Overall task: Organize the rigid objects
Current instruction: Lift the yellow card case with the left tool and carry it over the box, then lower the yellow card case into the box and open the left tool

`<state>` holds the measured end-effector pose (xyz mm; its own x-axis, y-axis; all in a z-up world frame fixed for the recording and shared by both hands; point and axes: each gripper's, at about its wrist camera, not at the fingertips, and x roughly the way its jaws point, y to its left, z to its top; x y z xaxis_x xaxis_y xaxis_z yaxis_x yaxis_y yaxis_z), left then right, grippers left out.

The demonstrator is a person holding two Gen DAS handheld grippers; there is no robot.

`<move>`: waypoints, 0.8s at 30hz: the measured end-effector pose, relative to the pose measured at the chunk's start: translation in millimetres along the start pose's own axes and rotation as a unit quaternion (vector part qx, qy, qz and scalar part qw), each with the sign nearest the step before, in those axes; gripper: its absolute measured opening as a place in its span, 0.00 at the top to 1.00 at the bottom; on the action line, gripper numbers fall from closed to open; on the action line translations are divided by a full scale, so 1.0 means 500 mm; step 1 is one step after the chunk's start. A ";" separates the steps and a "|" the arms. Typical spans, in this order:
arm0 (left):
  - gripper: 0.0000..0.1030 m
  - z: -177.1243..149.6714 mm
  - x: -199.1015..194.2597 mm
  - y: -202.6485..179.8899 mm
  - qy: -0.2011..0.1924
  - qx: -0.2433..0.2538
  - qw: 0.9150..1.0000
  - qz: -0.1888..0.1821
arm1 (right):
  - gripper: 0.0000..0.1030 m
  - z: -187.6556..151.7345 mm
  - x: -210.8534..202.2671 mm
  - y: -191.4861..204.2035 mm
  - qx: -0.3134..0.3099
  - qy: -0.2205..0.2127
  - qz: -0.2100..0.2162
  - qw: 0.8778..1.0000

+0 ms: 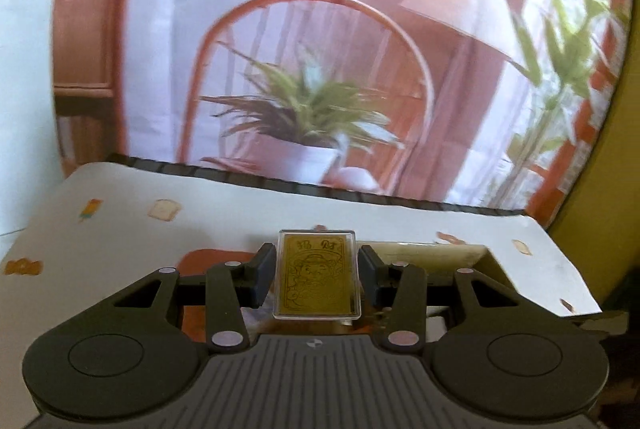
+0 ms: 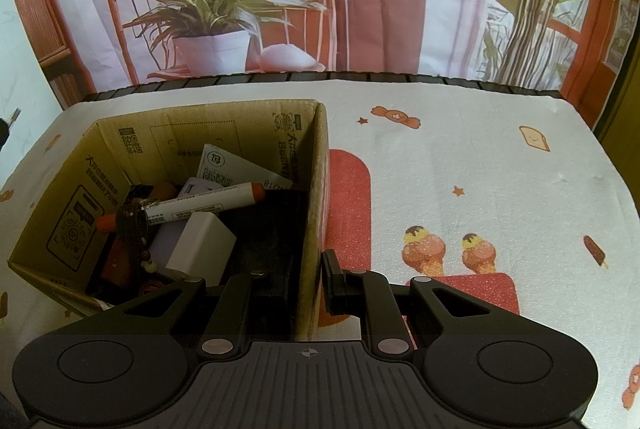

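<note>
Left hand-held gripper (image 1: 318,275) clamped on card case (image 1: 317,273); right hand-held gripper (image 2: 314,281) pinching box (image 2: 200,125) wall. Carry case level over box before letting go.

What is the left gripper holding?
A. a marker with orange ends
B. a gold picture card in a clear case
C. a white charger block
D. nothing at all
B: in the left wrist view the left gripper is shut on the gold card in a clear case, gripping its two sides.
</note>
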<state>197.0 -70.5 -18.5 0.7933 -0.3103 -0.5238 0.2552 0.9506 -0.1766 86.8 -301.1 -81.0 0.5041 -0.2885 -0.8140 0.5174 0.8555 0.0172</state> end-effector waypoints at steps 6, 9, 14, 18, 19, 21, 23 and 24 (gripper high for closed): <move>0.54 -0.013 0.020 -0.052 0.021 0.034 0.998 -0.045 | 0.85 0.000 0.000 0.000 0.000 0.000 0.000 1.000; 0.54 -0.027 0.042 -0.075 0.039 0.053 0.996 -0.061 | 0.85 0.000 -0.001 -0.002 0.000 0.000 0.000 1.000; 0.54 -0.047 0.073 -0.095 0.069 0.071 0.992 -0.081 | 0.85 -0.001 0.000 -0.001 0.000 0.000 0.000 1.000; 0.54 -0.059 0.093 -0.107 0.089 0.084 0.988 -0.094 | 0.85 -0.001 -0.001 -0.002 0.000 0.000 0.000 1.000; 0.54 -0.062 0.098 -0.110 0.094 0.088 0.987 -0.097 | 0.85 -0.001 -0.001 -0.003 0.000 0.000 0.000 1.000; 0.54 -0.069 0.108 -0.115 0.106 0.091 0.985 -0.100 | 0.85 -0.001 -0.001 -0.003 0.000 0.000 0.001 1.000; 0.54 -0.075 0.119 -0.116 0.118 0.092 0.983 -0.104 | 0.85 -0.001 -0.001 -0.003 0.000 0.000 0.001 1.000; 0.54 -0.079 0.122 -0.117 0.123 0.093 0.982 -0.106 | 0.85 -0.001 -0.001 -0.002 0.000 0.000 0.001 1.000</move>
<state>208.6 -145.2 -72.8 0.5601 -0.4711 -0.6814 0.5140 0.8427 -0.1601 85.9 -301.8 -80.9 0.5049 -0.2876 -0.8139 0.5169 0.8558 0.0183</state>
